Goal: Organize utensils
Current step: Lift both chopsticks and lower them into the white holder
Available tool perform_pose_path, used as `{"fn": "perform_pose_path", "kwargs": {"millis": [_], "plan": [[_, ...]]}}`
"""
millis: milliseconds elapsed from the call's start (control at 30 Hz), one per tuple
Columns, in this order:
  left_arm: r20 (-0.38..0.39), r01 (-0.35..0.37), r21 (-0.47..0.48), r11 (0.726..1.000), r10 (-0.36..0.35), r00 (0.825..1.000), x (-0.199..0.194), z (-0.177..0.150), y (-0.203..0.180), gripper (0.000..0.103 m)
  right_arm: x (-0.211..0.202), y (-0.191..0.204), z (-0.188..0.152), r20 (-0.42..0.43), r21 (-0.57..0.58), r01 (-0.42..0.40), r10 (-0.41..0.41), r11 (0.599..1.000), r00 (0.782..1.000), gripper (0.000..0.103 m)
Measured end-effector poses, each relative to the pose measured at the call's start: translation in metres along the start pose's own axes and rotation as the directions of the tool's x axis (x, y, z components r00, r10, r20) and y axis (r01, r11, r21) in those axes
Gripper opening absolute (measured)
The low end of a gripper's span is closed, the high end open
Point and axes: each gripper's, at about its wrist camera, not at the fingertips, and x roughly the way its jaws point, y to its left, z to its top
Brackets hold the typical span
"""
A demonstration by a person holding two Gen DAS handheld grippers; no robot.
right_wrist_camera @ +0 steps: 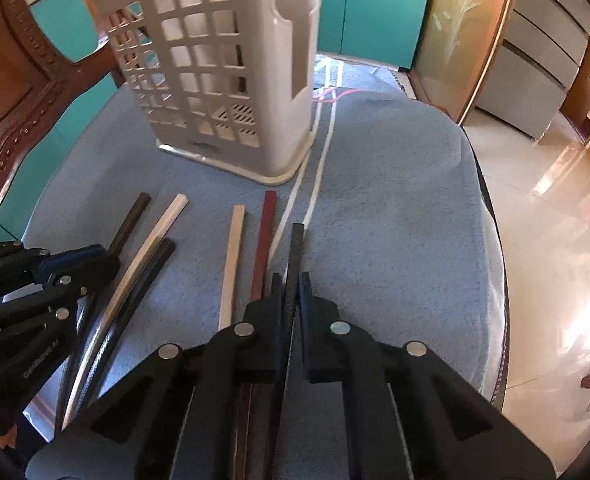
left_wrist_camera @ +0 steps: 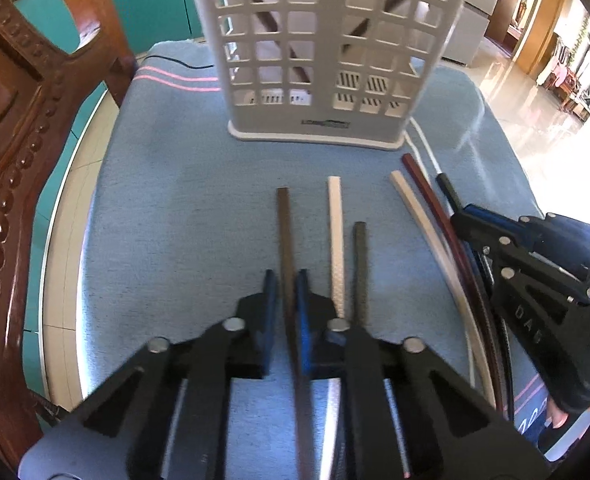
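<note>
Several chopsticks lie on a blue cloth (left_wrist_camera: 167,184) in front of a white lattice utensil basket (left_wrist_camera: 327,52), which also shows in the right wrist view (right_wrist_camera: 223,76). My left gripper (left_wrist_camera: 286,280) is shut on a brown chopstick (left_wrist_camera: 283,224). Beside it lie a white chopstick (left_wrist_camera: 336,232) and a black one (left_wrist_camera: 360,264). My right gripper (right_wrist_camera: 291,280) is shut on a black chopstick (right_wrist_camera: 296,252). A dark red chopstick (right_wrist_camera: 265,240) and a cream one (right_wrist_camera: 233,256) lie just left of it. The right gripper also shows in the left wrist view (left_wrist_camera: 461,216).
A carved wooden chair (left_wrist_camera: 19,152) stands at the left of the table. White cords (right_wrist_camera: 315,184) run over the cloth past the basket's right side. The cloth's right edge (right_wrist_camera: 491,240) drops to a shiny tiled floor.
</note>
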Motion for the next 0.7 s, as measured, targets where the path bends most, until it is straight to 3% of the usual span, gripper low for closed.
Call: {"fn": "perform_pose_path", "kwargs": {"millis": [133,367,567,700], "plan": [[0.005,0.045,-0.035,0.998,-0.045,0.999,-0.006,-0.004,0.001,0.007,-0.02,0.0,-0.007,0.066,0.017,-0.014,0.013,1.0,0.998,0.007],[0.124,0.067,-0.032,0.997,-0.063,0.99,-0.06,-0.012,0.004,0.007,-0.108,-0.003,-0.008,0.245,0.008,-0.041,0.038,0.999,0.969,0.007],[0.255,0.085,-0.008,0.996,-0.08,0.964,-0.122,-0.016,0.003,0.007,-0.178,-0.006,-0.016,0.366,-0.008,-0.08,0.077,0.997,0.928,0.007],[0.341,0.109,0.01,0.994,-0.106,0.934,-0.164,-0.012,0.004,0.007,-0.211,-0.009,-0.008,0.437,-0.009,-0.117,0.11,0.993,0.893,0.007]]}}
